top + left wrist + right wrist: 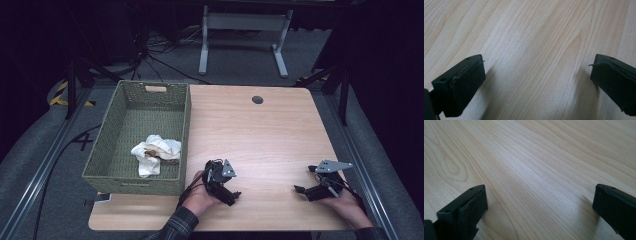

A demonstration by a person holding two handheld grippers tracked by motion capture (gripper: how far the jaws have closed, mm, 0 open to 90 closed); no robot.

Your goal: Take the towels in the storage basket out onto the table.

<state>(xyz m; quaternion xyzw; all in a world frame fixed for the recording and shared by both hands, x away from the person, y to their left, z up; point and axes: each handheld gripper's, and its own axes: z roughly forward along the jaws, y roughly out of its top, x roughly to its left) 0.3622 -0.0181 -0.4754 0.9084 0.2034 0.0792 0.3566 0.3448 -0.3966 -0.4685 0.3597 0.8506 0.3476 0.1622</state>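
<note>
A green woven basket stands at the table's left side, and a crumpled white cloth lies inside it toward the near end. My left gripper rests on the wooden table near the front edge, just right of the basket, held in a hand with a plaid sleeve. Its jaws stand wide apart with bare wood between them. My right gripper lies near the front right corner, also open over bare wood. Both grippers sit low over the tabletop.
A round grommet hole sits near the table's far edge. Behind the table stands a white desk frame on grey carpet, with cables on the floor. A metal rail runs along the left.
</note>
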